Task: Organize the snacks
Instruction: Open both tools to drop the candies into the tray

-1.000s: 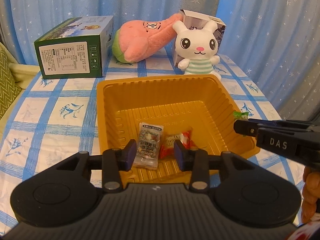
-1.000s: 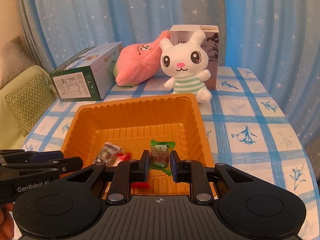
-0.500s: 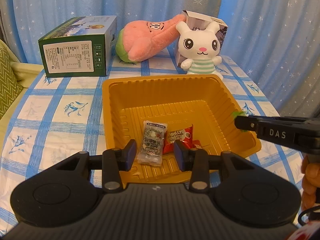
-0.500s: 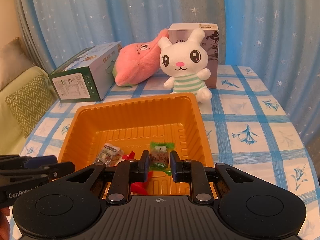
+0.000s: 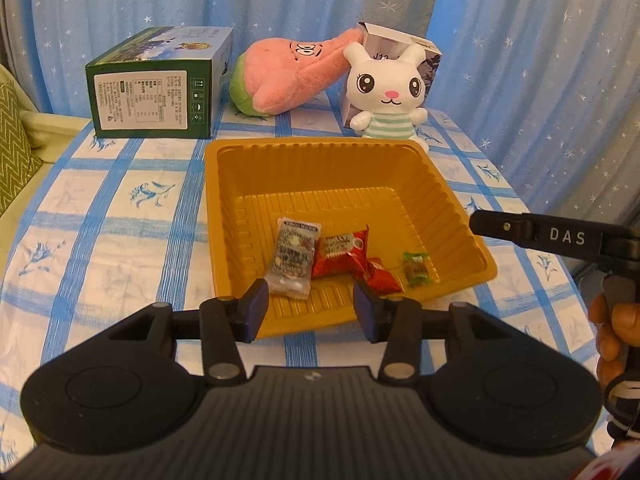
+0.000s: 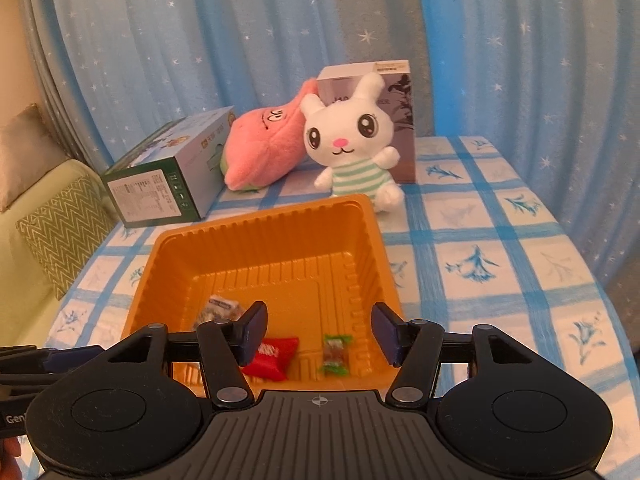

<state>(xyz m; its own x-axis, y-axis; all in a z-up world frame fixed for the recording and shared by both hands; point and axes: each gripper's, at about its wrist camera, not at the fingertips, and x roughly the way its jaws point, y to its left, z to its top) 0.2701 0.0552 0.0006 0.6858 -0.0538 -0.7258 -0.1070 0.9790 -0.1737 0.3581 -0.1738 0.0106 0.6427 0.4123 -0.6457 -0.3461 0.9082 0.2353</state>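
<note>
Right wrist view: my right gripper (image 6: 319, 332) has just been opening, its jaws now apart with nothing between them; the green-wrapped candy (image 6: 335, 353) lies loose on the tray floor below. My left gripper (image 5: 307, 307) has widened a little too, jaws apart and empty over the near rim of the ribbed orange plastic tray (image 5: 316, 146). I see 4 snacks inside: a clear crinkly packet (image 5: 293, 256), 2 glossy red wrappers (image 5: 344, 254) and the candy. Around it sit a checked blue tablecloth (image 5: 120, 216), 2 plush toys, boxes and starry curtains.
</note>
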